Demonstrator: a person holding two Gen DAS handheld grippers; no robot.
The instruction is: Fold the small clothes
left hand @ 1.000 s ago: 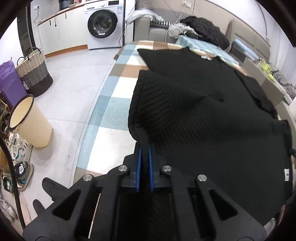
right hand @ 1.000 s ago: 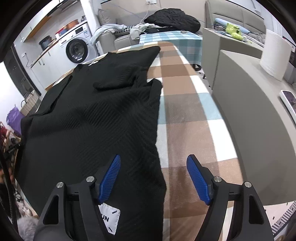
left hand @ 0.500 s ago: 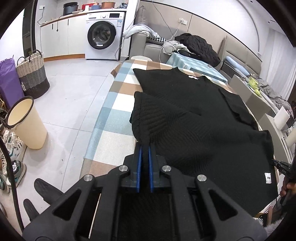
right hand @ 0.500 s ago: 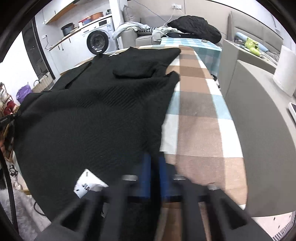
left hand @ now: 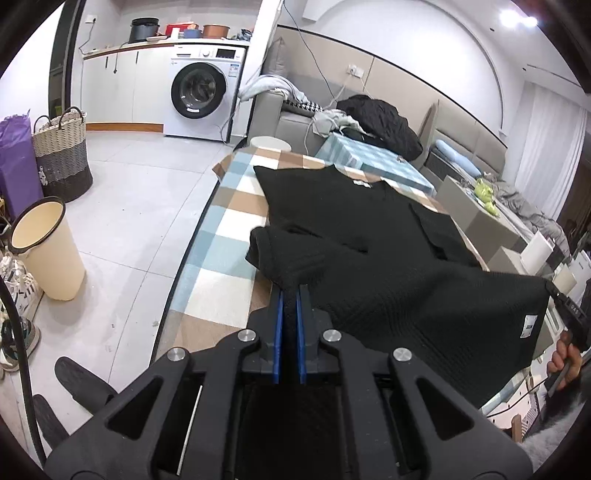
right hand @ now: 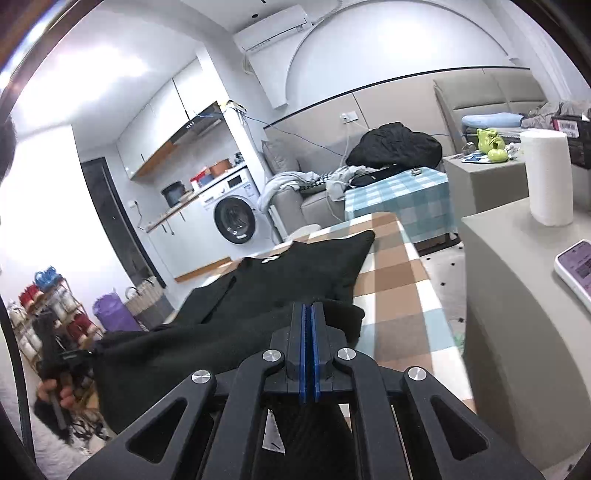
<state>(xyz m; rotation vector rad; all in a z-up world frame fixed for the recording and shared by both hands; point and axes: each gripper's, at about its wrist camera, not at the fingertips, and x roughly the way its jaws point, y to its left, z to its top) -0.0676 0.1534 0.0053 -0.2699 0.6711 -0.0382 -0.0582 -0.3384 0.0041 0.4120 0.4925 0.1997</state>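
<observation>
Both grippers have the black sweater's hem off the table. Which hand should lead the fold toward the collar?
Neither, probably: move both together. The left gripper and right gripper are each shut on a hem corner of the sweater, which hangs between them above the table.

Your room is brightly and evenly lit from above, with a ceiling lamp (left hand: pixel 517 18) flaring top right in the left view. In your right view, white glare washes out the left wall (right hand: pixel 40 206). Both views are sharp, with straight lines bowing toward dark round corners.
</observation>
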